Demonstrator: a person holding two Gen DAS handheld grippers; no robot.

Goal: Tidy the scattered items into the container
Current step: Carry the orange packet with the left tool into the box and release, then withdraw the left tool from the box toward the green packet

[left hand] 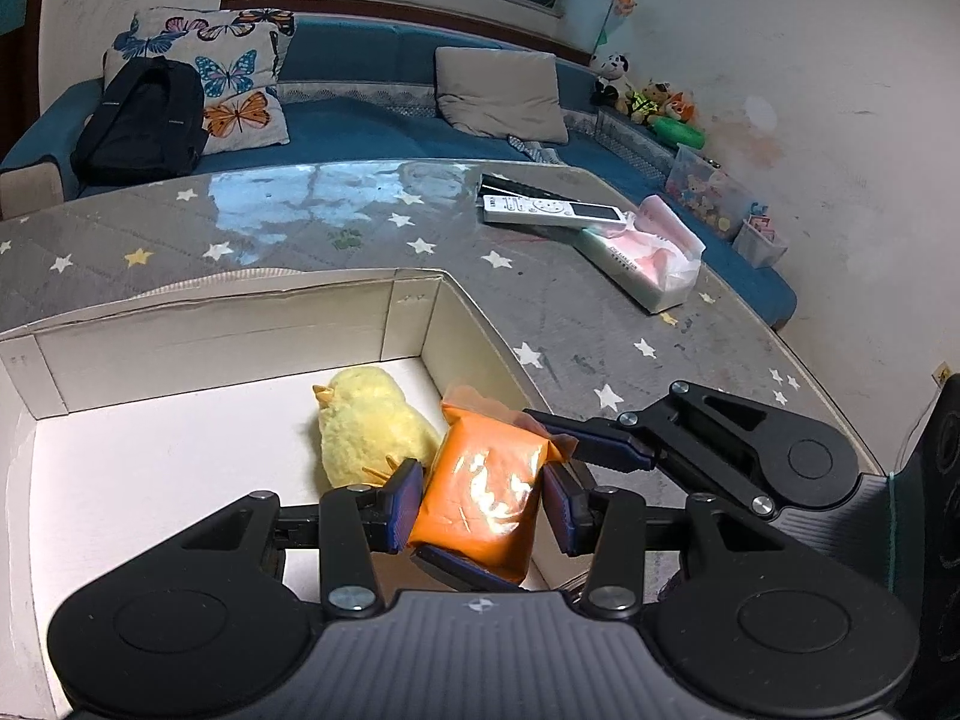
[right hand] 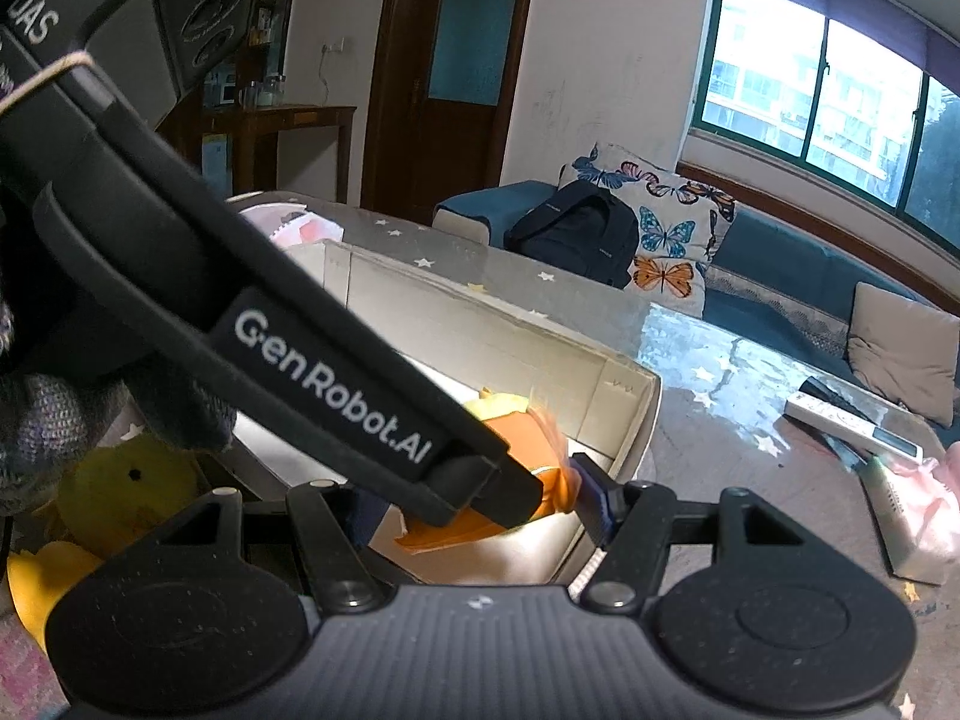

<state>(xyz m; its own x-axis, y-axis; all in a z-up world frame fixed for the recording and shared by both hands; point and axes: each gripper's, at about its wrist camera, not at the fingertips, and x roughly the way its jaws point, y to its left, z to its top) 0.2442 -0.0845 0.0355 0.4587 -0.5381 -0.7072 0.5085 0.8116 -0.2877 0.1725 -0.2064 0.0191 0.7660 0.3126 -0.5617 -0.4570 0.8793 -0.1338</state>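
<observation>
An orange packet [left hand: 480,492] hangs over the right end of the white cardboard box [left hand: 210,336], next to a yellow plush chick [left hand: 366,426] lying inside. My left gripper [left hand: 483,501] has its pads on both sides of the packet. My right gripper [left hand: 480,480] reaches in from the right, one finger [left hand: 600,441] over the packet and one under it. In the right wrist view the left gripper's body hides most of the right gripper [right hand: 480,510]; the packet [right hand: 534,450] shows between its fingers, over the box [right hand: 480,312].
A white remote [left hand: 552,210] and a pink tissue pack [left hand: 648,252] lie on the star-patterned table [left hand: 300,222] at the far right. Yellow plush toys [right hand: 120,486] lie left of the box. A blue sofa with a black backpack [left hand: 144,120] stands behind.
</observation>
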